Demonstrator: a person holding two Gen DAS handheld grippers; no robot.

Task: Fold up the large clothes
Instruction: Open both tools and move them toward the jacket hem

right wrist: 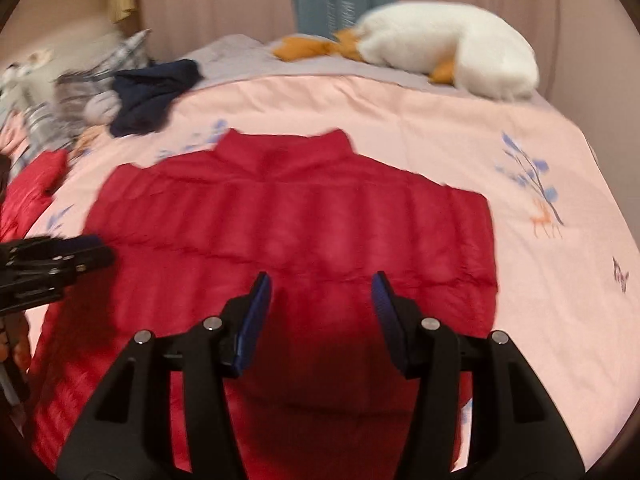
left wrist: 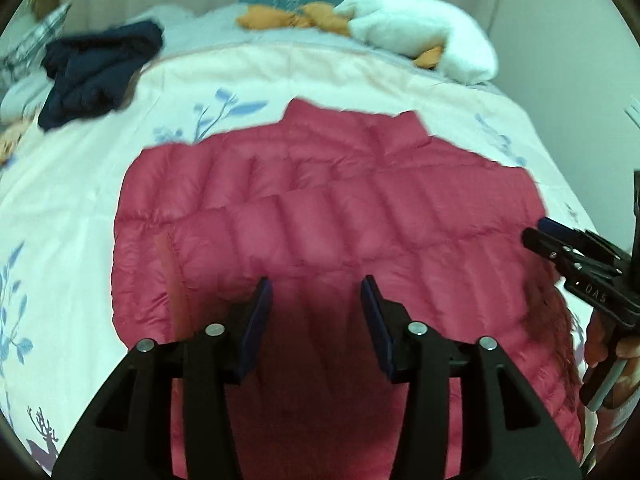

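A red quilted puffer jacket [left wrist: 320, 208] lies flat on the bed, collar toward the far side; it also shows in the right wrist view [right wrist: 296, 220]. My left gripper [left wrist: 317, 300] is open and empty, hovering above the jacket's near part. My right gripper [right wrist: 322, 296] is open and empty, also above the jacket's near part. The right gripper shows side-on at the right edge of the left wrist view [left wrist: 538, 232], by the jacket's right side. The left gripper shows at the left edge of the right wrist view [right wrist: 96, 252], over the jacket's left side.
A pink floral bedsheet [right wrist: 440, 128] covers the bed. A dark navy garment [left wrist: 96, 72] lies crumpled at the far left. A white plush goose [right wrist: 452, 48] with orange feet lies at the far edge. Plaid cloth and a stuffed toy [right wrist: 60, 92] sit at the left.
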